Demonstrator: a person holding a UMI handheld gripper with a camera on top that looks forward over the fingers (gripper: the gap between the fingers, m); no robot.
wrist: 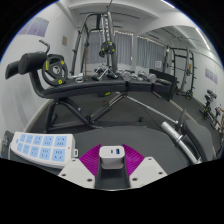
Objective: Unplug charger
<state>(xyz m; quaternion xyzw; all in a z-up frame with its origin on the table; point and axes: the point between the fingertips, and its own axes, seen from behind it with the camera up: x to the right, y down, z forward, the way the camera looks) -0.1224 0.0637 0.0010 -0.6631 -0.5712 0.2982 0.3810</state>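
Observation:
A small white charger (112,153) with a blue USB port sits between my gripper's (112,156) two fingers. The magenta pads (93,158) press on it from both sides, so the gripper is shut on it. A pale blue-white power strip (42,148) with several sockets lies on the grey floor to the left of the fingers. The charger is apart from the strip, and its prongs are hidden.
This is a gym room. A black exercise bench (110,92) stretches across just beyond the fingers. A yellow weight plate (53,68) hangs at its left end. A cable machine (105,40) stands behind, and more racks (180,70) at the right.

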